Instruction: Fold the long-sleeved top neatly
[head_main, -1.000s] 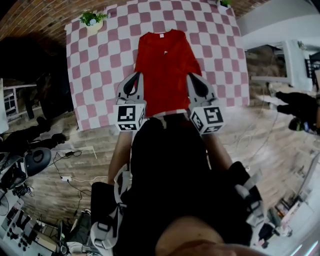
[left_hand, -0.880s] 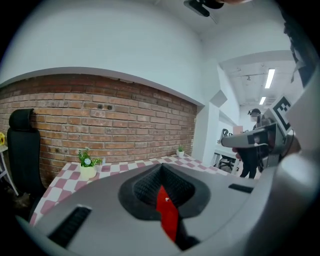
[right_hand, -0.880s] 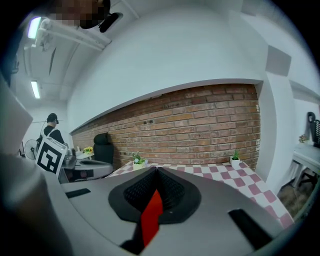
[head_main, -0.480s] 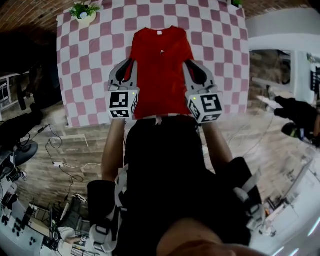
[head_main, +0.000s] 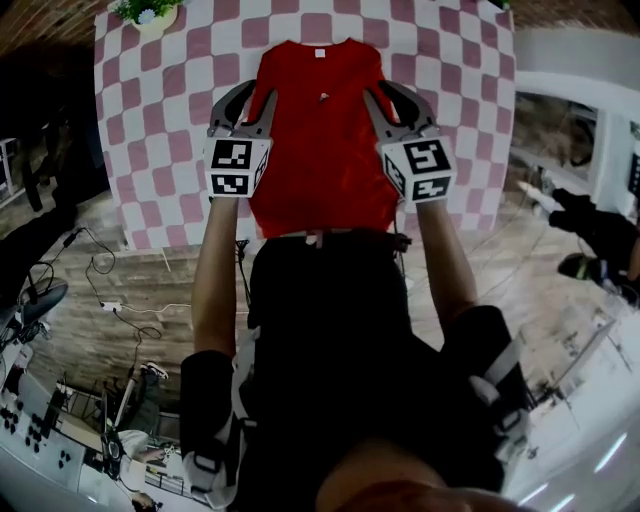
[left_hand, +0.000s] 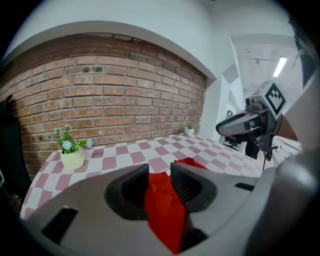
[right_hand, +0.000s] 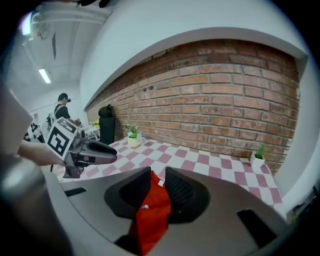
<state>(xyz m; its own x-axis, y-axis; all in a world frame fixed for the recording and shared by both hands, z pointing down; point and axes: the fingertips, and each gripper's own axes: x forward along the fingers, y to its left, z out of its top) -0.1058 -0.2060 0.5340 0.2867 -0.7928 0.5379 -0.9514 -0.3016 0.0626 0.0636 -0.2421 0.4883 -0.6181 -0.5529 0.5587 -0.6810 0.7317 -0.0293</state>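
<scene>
- Red long-sleeved top (head_main: 320, 140) lies flat on the checked tablecloth (head_main: 160, 120), upper centre of the head view
- Long axis runs straight up and down the frame: collar at the top edge, hem at the bottom, just beside the person's body
- No sleeve shows spread to either side; how the sleeves are tucked, cannot tell
- Left gripper (head_main: 248, 98) sits at the top's left edge and right gripper (head_main: 388, 98) at its right edge, both in the upper half below the shoulders
- Both grippers point up the frame, parallel to the long axis
- Neither hand is nearer: they are level with each other, the garment between them, the cloth lying inward and slightly ahead of each set of tips
- Left jaws stand apart; its own view shows red cloth through the gap, with the pads not pressing on it
- Right jaws stand apart by a narrower gap; red cloth and the white collar label show between them, nothing pinched
- Both pairs of jaws have just been opening
- Judgement: the coming move looks like a paired pinch on the two side edges near the shoulders, so each gripper needs to drop inward onto its own edge
- Against the earlier frame: the grippers were lower in the picture, flanking the part near the hem, and now flank the chest
- Top and cloth fill more of the upper frame, and the plant pot (head_main: 148, 14) has slid toward the upper left corner
</scene>
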